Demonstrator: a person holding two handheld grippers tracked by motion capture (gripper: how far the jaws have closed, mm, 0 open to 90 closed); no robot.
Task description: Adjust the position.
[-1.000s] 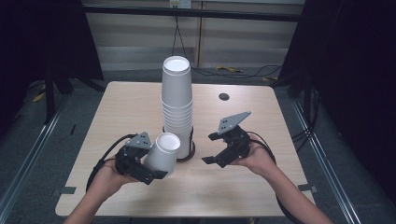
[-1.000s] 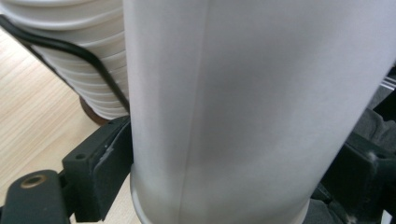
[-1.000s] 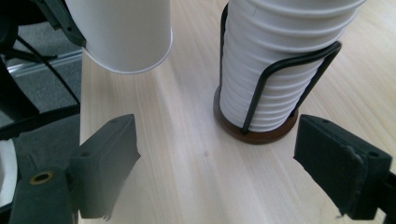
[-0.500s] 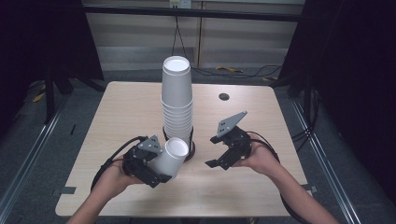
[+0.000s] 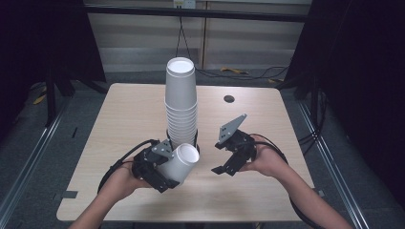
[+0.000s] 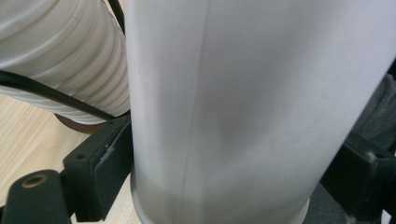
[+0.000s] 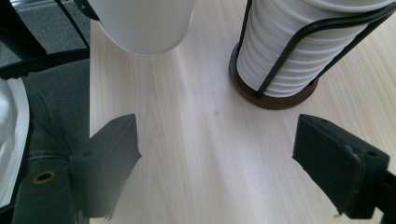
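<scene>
Even overhead light on the table (image 5: 119, 124); surroundings dark; close-up views soft, slightly blurred.

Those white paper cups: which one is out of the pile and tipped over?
The single cup clamped in the left gripper. It leans sideways in front of the tall stack, whose cups stand nested upright in a wire holder.

The single cup (image 5: 180, 161) is plain white, as is the stack of cups (image 5: 181, 107). The stack's holder has a black wire frame (image 7: 299, 51) and a dark brown round base (image 7: 275, 100). The worktop (image 5: 129, 114) is pale wood with faint grain. Both grippers' fingers (image 7: 109, 154) are matt black, and the plate (image 5: 232, 127) is grey.
</scene>
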